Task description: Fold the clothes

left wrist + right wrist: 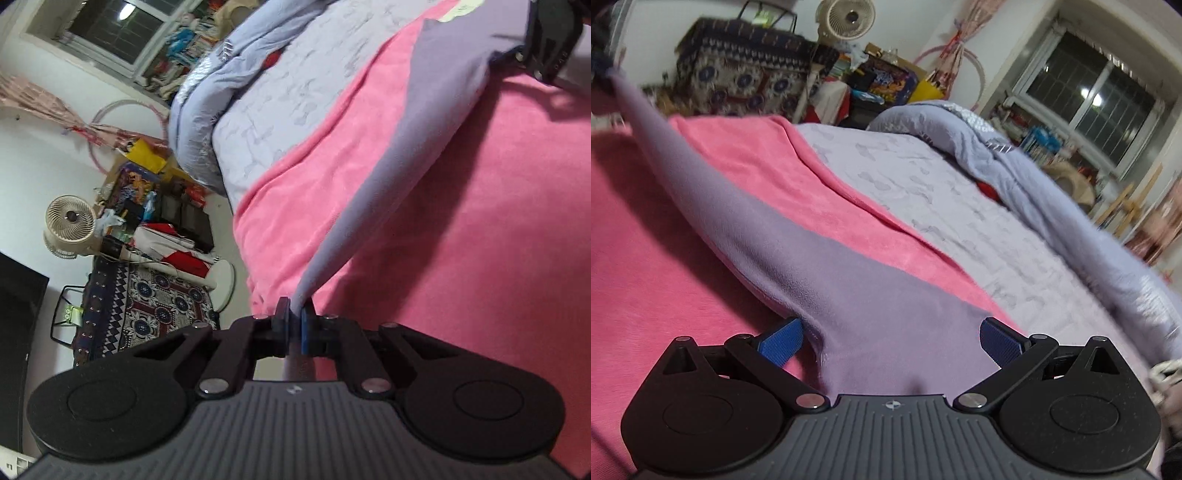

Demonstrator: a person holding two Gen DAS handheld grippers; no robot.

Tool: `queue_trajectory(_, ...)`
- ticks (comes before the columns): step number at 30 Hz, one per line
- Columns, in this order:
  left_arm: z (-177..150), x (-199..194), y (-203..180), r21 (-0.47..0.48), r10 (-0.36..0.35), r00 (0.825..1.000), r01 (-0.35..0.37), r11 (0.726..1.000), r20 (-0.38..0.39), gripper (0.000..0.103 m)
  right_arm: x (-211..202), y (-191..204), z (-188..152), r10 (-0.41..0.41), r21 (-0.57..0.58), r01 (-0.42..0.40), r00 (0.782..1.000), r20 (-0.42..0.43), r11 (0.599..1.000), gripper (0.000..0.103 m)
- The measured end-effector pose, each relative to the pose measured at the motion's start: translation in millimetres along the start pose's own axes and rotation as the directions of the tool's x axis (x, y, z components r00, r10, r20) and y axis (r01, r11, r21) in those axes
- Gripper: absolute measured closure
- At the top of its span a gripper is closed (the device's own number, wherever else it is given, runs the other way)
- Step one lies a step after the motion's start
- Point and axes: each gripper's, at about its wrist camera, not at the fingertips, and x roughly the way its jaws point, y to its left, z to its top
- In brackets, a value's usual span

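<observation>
A: Left gripper [294, 325] status?

B: Pressed together, pinching one end of the lilac garment [399, 155]. Cloth comes out from between the blue pads [306, 328] and runs up and away as a taut band.

A: Where's the garment overall?

B: Lifted above the pink blanket [480, 229] on the bed, stretched between the two tools. In the left wrist view its far end reaches the right gripper [550, 40] at top right. It casts a shadow on the pink below.

A: Right gripper [890, 341] from its own camera?

B: Jaws stand spread, blue pads [781, 341] well apart. The lilac fabric [871, 295] lies across the gap between them and drapes down to the tool body. Pads don't look to be squeezing it, though the fold near the left pad is blurred, so contact there is hard to call.

A: Surroundings?

B: Pale lavender printed sheet [942, 192] beside the pink blanket, bunched blue duvet [1015, 162] beyond it. Past the foot of the bed: a cream fan [851, 16], a patterned cloth over a box-like shape [738, 70], and a dark window [1089, 92].
</observation>
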Motion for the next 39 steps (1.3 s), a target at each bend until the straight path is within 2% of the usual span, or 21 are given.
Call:
queue_trajectory(3, -8.9, 6.5, -6.8, 0.014, -0.048, 0.996, 0.050, 0.999, -0.079, 0.089, 0.1, -6.0, -4.2, -0.015, 0.011, 0.015, 0.999, -0.053, 1.000, 0.000)
queue_trajectory(5, -15.3, 11.9, -9.2, 0.003, -0.056, 0.991, 0.056, 0.998, -0.123, 0.089, 1.9, -2.0, -6.4, -0.026, -0.027, 0.025, 0.998, -0.055, 0.999, 0.000)
queue_trajectory(8, -19.2, 15.5, -0.8, -0.085, -0.058, 0.987, 0.045, 0.995, -0.152, 0.089, -5.5, 20.5, -6.3, 0.018, -0.158, -0.013, 0.999, 0.028, 0.987, 0.000)
queue_trajectory(11, -21.0, 21.3, 15.2, -0.184, -0.059, 0.983, 0.026, 0.983, -0.172, 0.089, -17.6, 49.9, -6.8, 0.108, -0.300, -0.071, 0.988, 0.107, 0.951, 0.000)
queue_trajectory(14, -26.0, 22.6, 39.2, -0.314, -0.035, 0.980, -0.028, 0.949, -0.195, 0.089, -20.5, 81.2, -6.1, 0.147, -0.408, -0.076, 0.978, 0.147, 0.910, 0.000)
queue_trajectory(15, -31.2, 21.8, 54.3, -0.404, -0.028, 0.977, -0.062, 0.913, -0.213, 0.088, -17.9, 89.7, -5.0, 0.134, -0.428, -0.053, 0.978, 0.161, 0.902, 0.000)
queue_trajectory(17, -42.4, 20.3, 86.3, -0.580, -0.021, 0.967, -0.135, 0.803, -0.255, 0.087, -11.7, 96.5, 1.1, 0.117, -0.423, -0.032, 0.977, 0.176, 0.906, 0.000)
queue_trajectory(19, -58.0, 20.0, 107.4, -0.682, -0.038, 0.955, -0.181, 0.709, -0.293, 0.087, -6.4, 95.5, 9.4, 0.111, -0.388, -0.040, 0.980, 0.163, 0.921, 0.000)
queue_trajectory(20, -65.6, 18.3, 114.1, -0.714, -0.052, 0.952, -0.189, 0.674, -0.302, 0.087, -5.4, 94.4, 11.1, 0.111, -0.378, -0.044, 0.981, 0.157, 0.925, 0.000)
queue_trajectory(21, -70.0, 15.6, 116.8, -0.737, -0.075, 0.954, -0.173, 0.653, -0.290, 0.080, -4.5, 93.3, 12.7, 0.110, -0.368, -0.047, 0.982, 0.151, 0.928, 0.000)
queue_trajectory(23, -76.0, 5.6, 116.4, -0.807, -0.170, 0.968, -0.049, 0.588, -0.183, 0.064, -4.4, 90.2, 10.3, 0.112, -0.357, -0.056, 0.984, 0.138, 0.933, 0.000)
queue_trajectory(25, -78.1, 3.9, 113.0, -0.867, -0.257, 0.964, 0.067, 0.494, -0.072, 0.047, -4.9, 87.5, 7.9, 0.110, -0.340, -0.063, 0.987, 0.121, 0.938, 0.000)
queue_trajectory(26, -78.6, 4.5, 110.3, -0.886, -0.288, 0.957, 0.108, 0.451, -0.030, 0.045, -5.2, 87.2, 6.9, 0.107, -0.332, -0.063, 0.987, 0.116, 0.941, 0.000)
queue_trajectory(28, -75.3, 11.6, 99.9, -0.899, -0.307, 0.952, 0.121, 0.421, -0.016, 0.040, -6.2, 86.8, 6.0, 0.103, -0.317, -0.065, 0.989, 0.105, 0.946, 0.000)
queue_trajectory(29, -71.9, 15.9, 93.9, -0.898, -0.311, 0.950, 0.114, 0.424, -0.026, 0.040, -6.9, 86.6, 6.2, 0.101, -0.310, -0.066, 0.990, 0.101, 0.949, 0.000)
queue_trajectory(31, -64.0, 25.5, 81.1, -0.877, -0.298, 0.953, 0.093, 0.471, -0.060, 0.040, -9.7, 79.1, 9.0, 0.108, -0.271, -0.076, 0.989, 0.104, 0.960, 0.000)
queue_trajectory(33, -57.1, 36.9, 64.2, -0.829, -0.273, 0.953, 0.048, 0.557, -0.128, 0.033, -14.1, 65.8, 14.1, 0.118, -0.203, -0.092, 0.986, 0.116, 0.975, 0.000)
queue_trajectory(34, -57.1, 39.2, 61.2, -0.819, -0.257, 0.956, 0.033, 0.573, -0.141, 0.027, -18.3, 54.4, 17.3, 0.127, -0.134, -0.111, 0.984, 0.123, 0.985, 0.000)
queue_trajectory(36, -58.3, 42.7, 56.9, -0.804, -0.224, 0.961, 0.005, 0.594, -0.160, 0.020, -17.0, 23.0, 24.6, 0.143, 0.033, -0.147, 0.985, 0.096, 0.989, 0.000)
queue_trajectory(38, -59.5, 45.5, 59.8, -0.811, -0.225, 0.960, -0.001, 0.586, -0.164, 0.020, -5.4, -8.5, 24.2, 0.097, 0.186, -0.100, 0.995, 0.029, 0.977, 0.000)
queue_trajectory(39, -58.8, 46.8, 60.4, -0.807, -0.223, 0.960, -0.005, 0.591, -0.169, 0.020, 3.5, -23.0, 19.1, 0.052, 0.248, -0.045, 0.998, -0.025, 0.968, 0.000)
